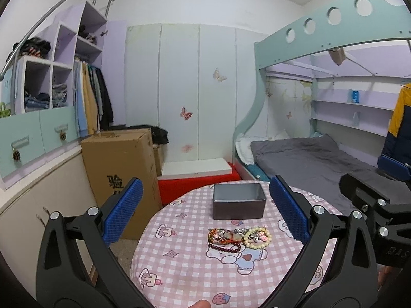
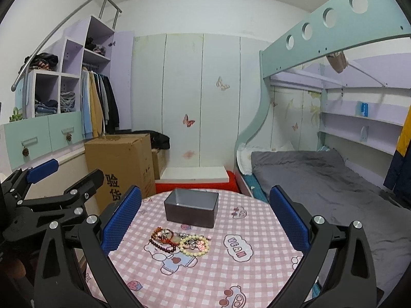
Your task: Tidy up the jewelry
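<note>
A heap of jewelry lies on the round table with the pink checked cloth: a cream pearl bracelet, a dark red bead bracelet and orange-red strands. Behind it stands an open, empty grey metal box. My left gripper is open, held above the table's near side, nothing between its blue pads. My right gripper is open and empty too; in its view I see the pearl bracelet, the dark beads, the box and the cloth.
A tall cardboard box stands left of the table, with a red and white low stand behind. A bunk bed with a grey mattress lies to the right. Wardrobe shelves stand on the left.
</note>
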`<state>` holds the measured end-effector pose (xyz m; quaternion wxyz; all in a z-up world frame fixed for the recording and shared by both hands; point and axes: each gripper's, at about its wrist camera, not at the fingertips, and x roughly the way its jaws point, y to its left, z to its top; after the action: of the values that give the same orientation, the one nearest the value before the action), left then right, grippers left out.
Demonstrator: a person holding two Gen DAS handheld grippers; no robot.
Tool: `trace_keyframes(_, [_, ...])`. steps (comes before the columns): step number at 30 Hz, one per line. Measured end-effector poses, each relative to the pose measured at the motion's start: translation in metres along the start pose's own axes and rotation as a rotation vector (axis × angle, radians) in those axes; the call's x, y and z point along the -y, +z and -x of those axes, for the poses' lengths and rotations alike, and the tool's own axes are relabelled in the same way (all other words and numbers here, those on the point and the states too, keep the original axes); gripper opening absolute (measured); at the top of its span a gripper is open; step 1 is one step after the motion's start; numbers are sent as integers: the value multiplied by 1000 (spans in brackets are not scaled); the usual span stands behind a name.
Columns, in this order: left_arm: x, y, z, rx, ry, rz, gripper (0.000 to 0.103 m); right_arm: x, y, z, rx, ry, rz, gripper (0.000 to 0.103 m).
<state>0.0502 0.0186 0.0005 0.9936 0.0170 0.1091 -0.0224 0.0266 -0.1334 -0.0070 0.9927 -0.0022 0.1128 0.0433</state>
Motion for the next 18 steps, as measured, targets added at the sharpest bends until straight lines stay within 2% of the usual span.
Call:
trace_keyframes(10, [-3,-9,-27,-56,9,-8,97,4,-9,-25,-51,-26,1,96])
trace_keyframes(14, [-6,-14,-34,-59,58,0,97,3,-12,-32,-52,-19,18,96])
trace_keyframes(18, [-12,-20,-42,-77,24,33,97,5,-17,-39,-59,-8,25,96])
